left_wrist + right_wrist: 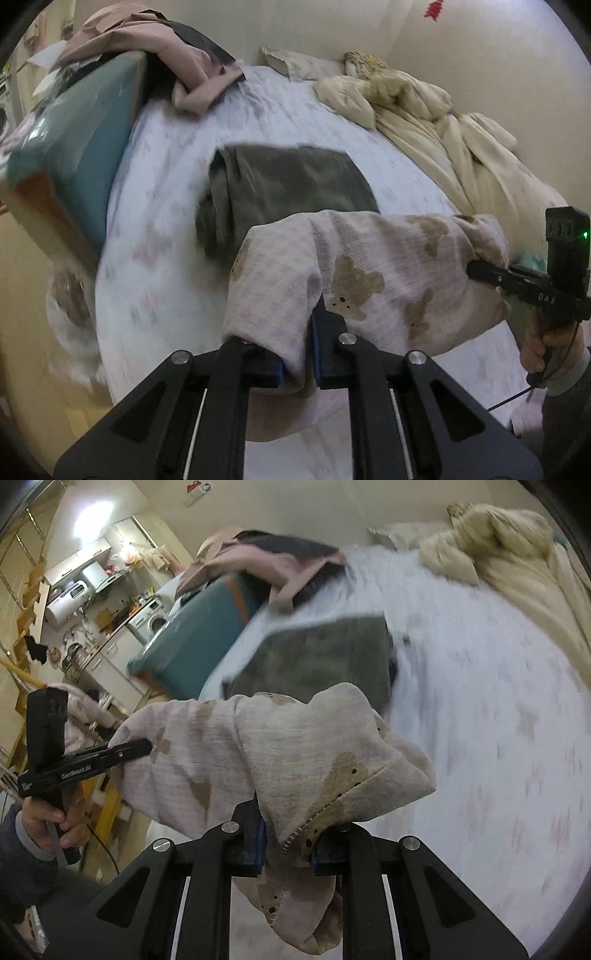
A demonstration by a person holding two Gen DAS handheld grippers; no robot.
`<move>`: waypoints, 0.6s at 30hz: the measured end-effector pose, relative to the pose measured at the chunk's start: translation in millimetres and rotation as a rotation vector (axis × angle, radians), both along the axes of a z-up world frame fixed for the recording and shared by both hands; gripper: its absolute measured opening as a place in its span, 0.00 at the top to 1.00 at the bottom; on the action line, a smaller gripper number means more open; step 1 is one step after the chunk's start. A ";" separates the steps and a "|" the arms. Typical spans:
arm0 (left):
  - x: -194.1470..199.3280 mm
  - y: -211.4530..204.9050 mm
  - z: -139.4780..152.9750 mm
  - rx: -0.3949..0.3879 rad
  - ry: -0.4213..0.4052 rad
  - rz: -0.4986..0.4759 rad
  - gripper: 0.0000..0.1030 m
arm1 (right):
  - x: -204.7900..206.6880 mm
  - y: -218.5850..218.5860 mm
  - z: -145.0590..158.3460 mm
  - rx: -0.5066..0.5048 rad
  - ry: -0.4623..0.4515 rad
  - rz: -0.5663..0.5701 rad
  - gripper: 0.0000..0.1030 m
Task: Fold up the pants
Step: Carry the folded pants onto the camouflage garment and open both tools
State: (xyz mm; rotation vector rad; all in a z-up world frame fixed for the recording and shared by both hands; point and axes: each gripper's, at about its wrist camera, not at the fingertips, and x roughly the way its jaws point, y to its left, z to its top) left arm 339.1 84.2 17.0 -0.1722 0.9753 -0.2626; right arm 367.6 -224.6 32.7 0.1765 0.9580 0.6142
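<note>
Pale pants with a brown bear print (pixel 369 273) hang stretched between my two grippers above the bed. My left gripper (pixel 297 365) is shut on one end of the cloth. My right gripper (pixel 286 843) is shut on the other end, where a stitched hem shows (pixel 325 808). The right gripper also shows at the right edge of the left wrist view (pixel 476 267), and the left gripper at the left of the right wrist view (pixel 144 746). Part of the pants hangs below the jaws.
A folded dark grey garment (pixel 295 184) lies on the white patterned bed sheet (pixel 166 258) beyond the pants. A teal cushion (pixel 74 155) with pink clothes (pixel 166 48) stands left. A cream duvet (pixel 443 122) lies along the wall. Kitchen units (pixel 92 602) are beyond the bed.
</note>
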 end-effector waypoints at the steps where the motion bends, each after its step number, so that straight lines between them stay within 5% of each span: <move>1: 22.0 2.7 -3.7 0.005 -0.004 0.004 0.92 | 14.6 4.0 -0.2 -0.012 -0.015 0.001 0.83; 9: 140.3 20.1 -70.8 0.017 0.016 0.056 0.92 | 159.2 35.9 -62.2 -0.073 0.046 -0.062 0.84; 13: 173.6 23.4 -77.6 0.024 -0.006 0.045 0.91 | 195.6 33.4 -83.2 -0.062 0.089 -0.100 0.84; 16: 177.0 23.6 -67.4 0.047 -0.127 0.053 0.91 | 215.8 32.3 -83.5 -0.026 0.056 -0.144 0.83; 18: 184.9 21.7 -78.4 0.075 -0.103 0.074 0.83 | 221.7 38.6 -93.4 -0.063 0.058 -0.143 0.80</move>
